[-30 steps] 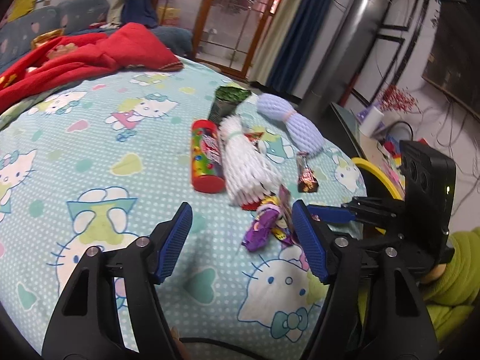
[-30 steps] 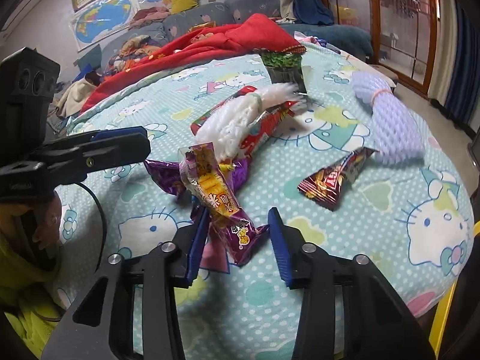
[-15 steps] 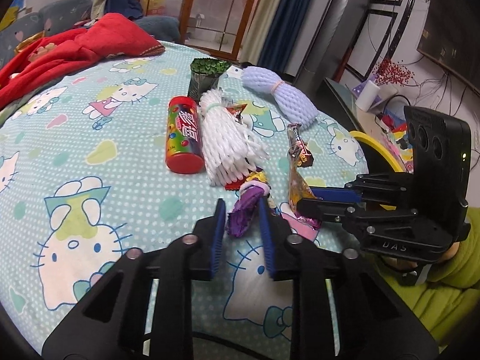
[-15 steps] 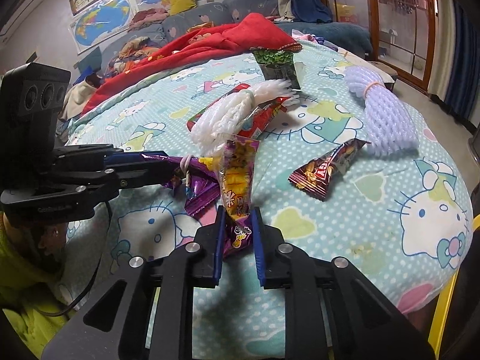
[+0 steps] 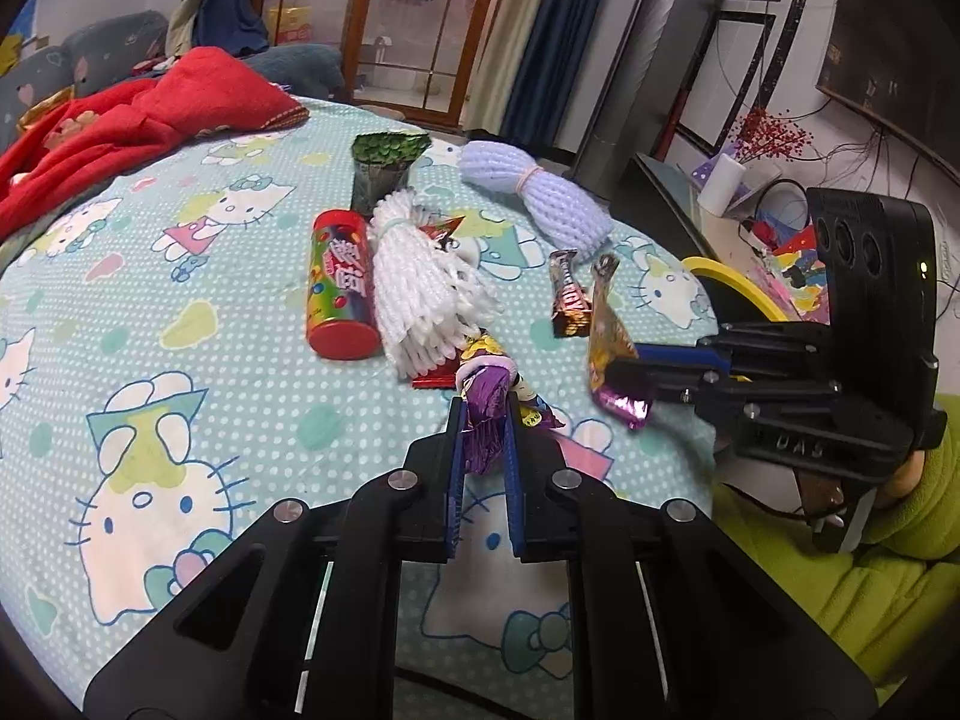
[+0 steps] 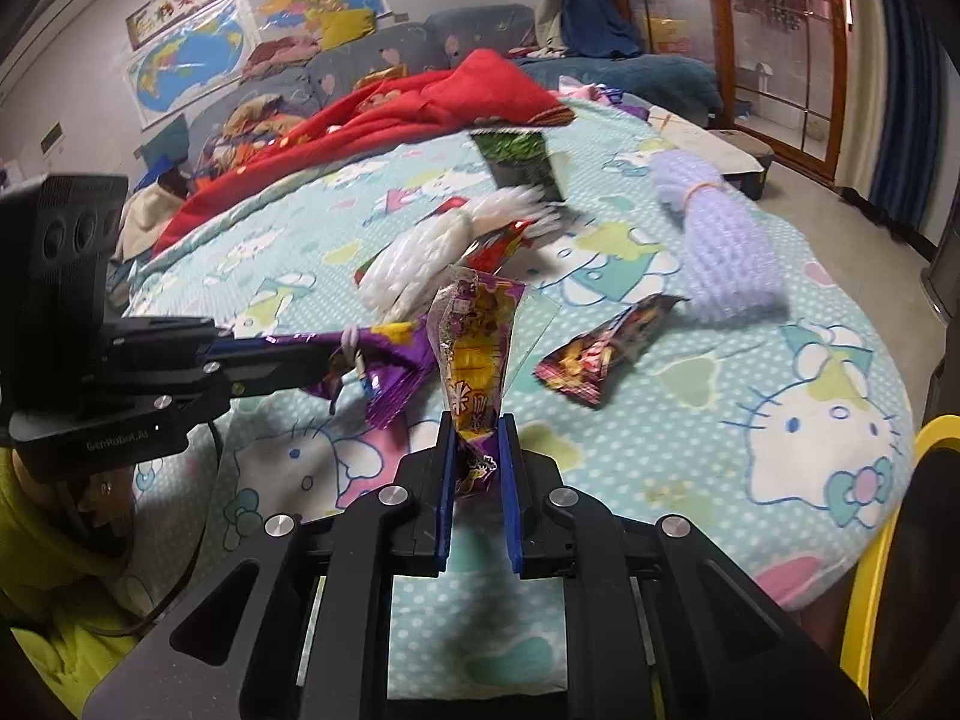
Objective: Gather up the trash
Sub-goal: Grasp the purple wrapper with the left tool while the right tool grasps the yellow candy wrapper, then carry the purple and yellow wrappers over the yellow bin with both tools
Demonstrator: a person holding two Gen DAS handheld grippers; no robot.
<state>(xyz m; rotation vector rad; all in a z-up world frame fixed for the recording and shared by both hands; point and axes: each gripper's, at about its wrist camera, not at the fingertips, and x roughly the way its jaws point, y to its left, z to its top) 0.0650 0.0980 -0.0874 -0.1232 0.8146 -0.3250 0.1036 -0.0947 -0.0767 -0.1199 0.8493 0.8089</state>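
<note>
Hello Kitty bedding covers the bed [image 5: 180, 312], where the left claw [image 5: 483, 420] pinches a purple wrapper [image 5: 487, 402] just below the white foam netting [image 5: 420, 294], while the right claw [image 6: 475, 447] pinches a yellow-purple snack wrapper [image 6: 474, 348] held upright.

Soft daylight comes through the glazed wooden doors [image 5: 384, 30] behind the bed. Both pictures bend strongly and go dark at their corners. The lilac foam net bundle [image 6: 720, 246] looks blurred.
</note>
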